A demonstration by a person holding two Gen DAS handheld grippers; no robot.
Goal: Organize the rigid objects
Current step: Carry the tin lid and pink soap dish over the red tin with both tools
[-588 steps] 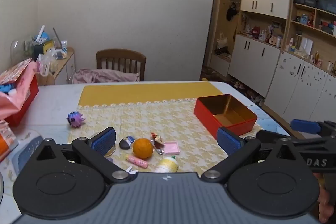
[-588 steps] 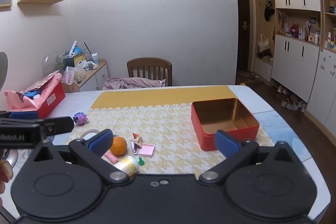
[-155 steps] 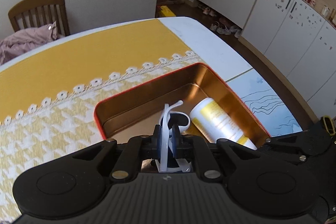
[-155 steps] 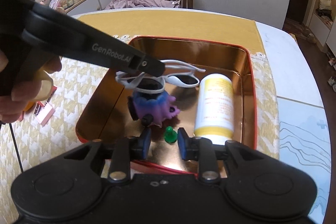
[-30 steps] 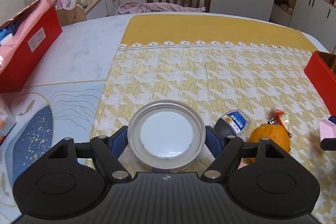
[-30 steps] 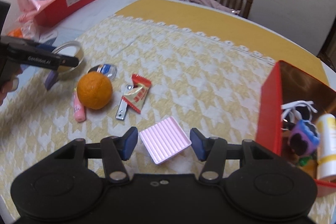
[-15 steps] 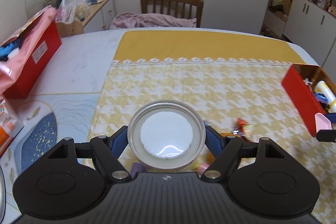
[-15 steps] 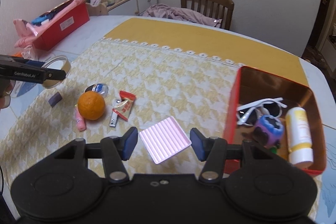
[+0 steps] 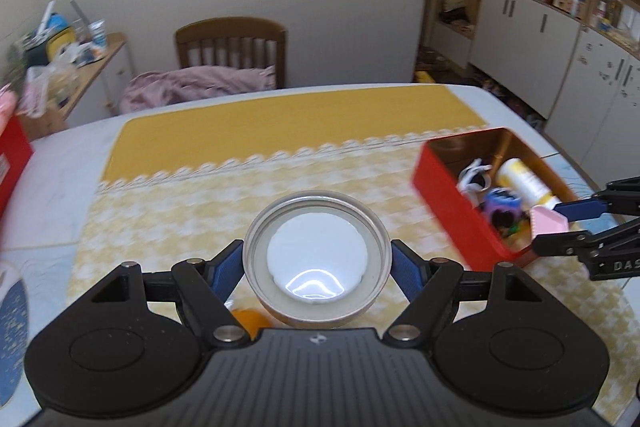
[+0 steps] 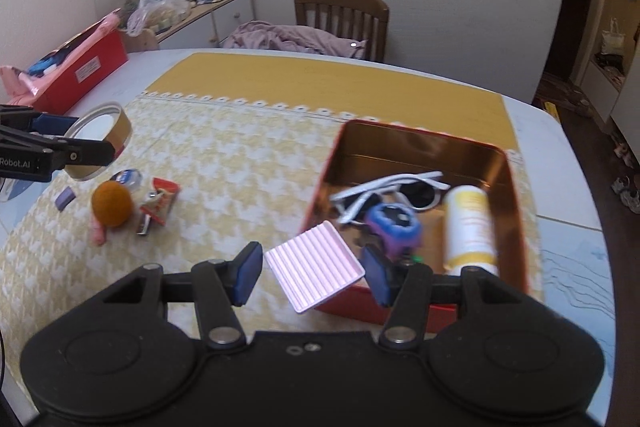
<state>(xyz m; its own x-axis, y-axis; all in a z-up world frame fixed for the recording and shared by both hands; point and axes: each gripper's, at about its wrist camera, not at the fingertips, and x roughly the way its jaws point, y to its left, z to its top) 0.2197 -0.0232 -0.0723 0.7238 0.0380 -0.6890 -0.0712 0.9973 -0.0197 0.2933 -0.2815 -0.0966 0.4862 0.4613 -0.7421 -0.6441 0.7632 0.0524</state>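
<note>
2 claws | left claw (image 9: 317,269) grips round lid (image 9: 317,261) | right claw (image 10: 312,273) grips pink tray (image 10: 314,271)

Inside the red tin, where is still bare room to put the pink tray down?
The red tin is bare along its far wall, beyond the sunglasses. Its near half is crowded: purple toy, bottle. The cloth between tin and orange is also bare.

White table (image 10: 568,163): yellow cloth (image 10: 248,163) bearing red tin (image 10: 320,183), orange (image 10: 112,205), snack packet (image 10: 162,201).
</note>
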